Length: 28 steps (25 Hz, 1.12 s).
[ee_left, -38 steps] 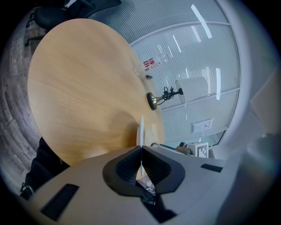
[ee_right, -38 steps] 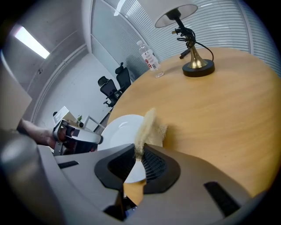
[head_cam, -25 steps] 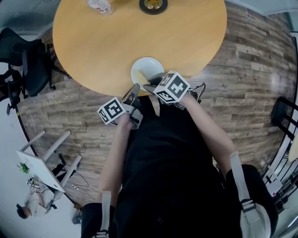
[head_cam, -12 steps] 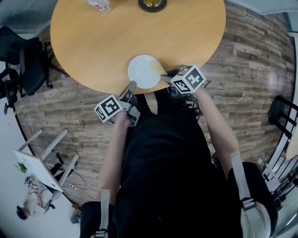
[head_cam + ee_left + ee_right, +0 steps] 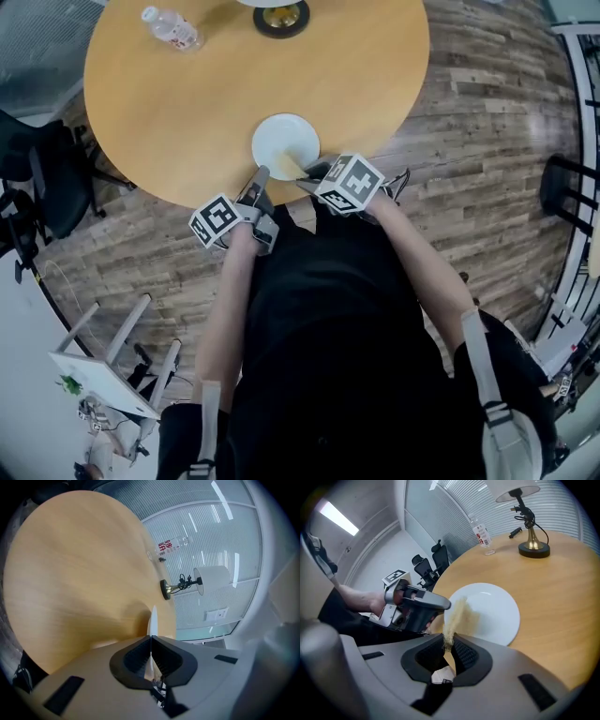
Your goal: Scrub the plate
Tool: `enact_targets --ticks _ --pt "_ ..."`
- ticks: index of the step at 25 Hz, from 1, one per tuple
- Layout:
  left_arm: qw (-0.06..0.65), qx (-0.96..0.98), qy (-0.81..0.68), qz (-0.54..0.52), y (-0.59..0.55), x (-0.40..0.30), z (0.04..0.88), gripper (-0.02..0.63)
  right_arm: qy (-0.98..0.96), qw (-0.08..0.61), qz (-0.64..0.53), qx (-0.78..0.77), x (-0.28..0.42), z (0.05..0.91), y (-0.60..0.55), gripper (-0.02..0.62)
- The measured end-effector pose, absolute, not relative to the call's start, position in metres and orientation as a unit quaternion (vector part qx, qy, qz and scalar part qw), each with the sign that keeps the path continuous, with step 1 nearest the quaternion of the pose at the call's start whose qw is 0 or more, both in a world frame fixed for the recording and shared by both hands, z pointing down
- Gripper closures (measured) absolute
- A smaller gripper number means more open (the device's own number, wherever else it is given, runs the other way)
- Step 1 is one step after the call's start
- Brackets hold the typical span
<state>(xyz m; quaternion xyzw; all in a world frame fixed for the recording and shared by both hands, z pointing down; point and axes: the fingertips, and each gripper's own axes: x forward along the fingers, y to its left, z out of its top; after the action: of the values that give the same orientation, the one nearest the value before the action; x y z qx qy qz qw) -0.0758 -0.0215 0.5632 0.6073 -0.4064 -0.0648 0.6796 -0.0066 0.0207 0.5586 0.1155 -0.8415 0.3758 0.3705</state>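
The white plate [image 5: 284, 145] lies flat on the round wooden table [image 5: 187, 94], close to the edge nearest you. Your left gripper [image 5: 260, 176] is at the plate's near-left rim, clenched on it. In the left gripper view the thin white rim stands edge-on between the closed jaws. Your right gripper [image 5: 305, 173] is at the near-right rim, its jaws clamped on a yellow sponge [image 5: 458, 616]. The sponge's free end reaches over the near part of the plate and appears to touch the surface, though contact is not certain.

Half a second ago the right gripper stood off the plate's right rim and the whole plate face was exposed. It is now back over the near rim with the sponge over the plate, much as one second ago. The left gripper has kept its hold on the rim throughout.

The head view hides both sets of jaws beneath the marker cubes. Only the gripper views show what each one holds. The right gripper view also shows the left gripper just beside the plate, and a desk lamp [image 5: 529, 527] and a water bottle [image 5: 483, 536] standing well apart on the table's far side.
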Motion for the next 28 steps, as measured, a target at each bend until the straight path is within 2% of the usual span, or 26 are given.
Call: enact_targets --ticks 6,11,24,25,27,28 --pt "0.696 0.624 -0.353 -0.031 -0.051 -0.078 0.572 0.588 -0.841 0.326 0.39 0.188 -0.034 0.535 0.015 0.549" --pt "0.691 0.647 -0.321 0.031 -0.068 -0.084 0.58 0.588 -0.807 0.267 0.42 0.318 -0.014 0.518 -0.005 0.549" --pt "0.689 0.667 -0.254 0.124 -0.084 -0.09 0.595 0.583 -0.735 0.201 0.415 0.497 0.006 0.486 0.007 0.549" --pt "0.689 0.667 -0.252 0.131 -0.084 -0.091 0.596 0.569 -0.732 0.198 0.414 0.504 0.003 0.485 0.01 0.549" --pt "0.689 0.666 -0.249 0.142 -0.083 -0.094 0.6 0.494 -0.726 0.2 0.413 0.512 -0.004 0.485 0.017 0.549" --pt "0.685 0.669 -0.248 0.147 -0.083 -0.095 0.601 0.486 -0.723 0.2 0.414 0.516 -0.007 0.485 0.021 0.549"
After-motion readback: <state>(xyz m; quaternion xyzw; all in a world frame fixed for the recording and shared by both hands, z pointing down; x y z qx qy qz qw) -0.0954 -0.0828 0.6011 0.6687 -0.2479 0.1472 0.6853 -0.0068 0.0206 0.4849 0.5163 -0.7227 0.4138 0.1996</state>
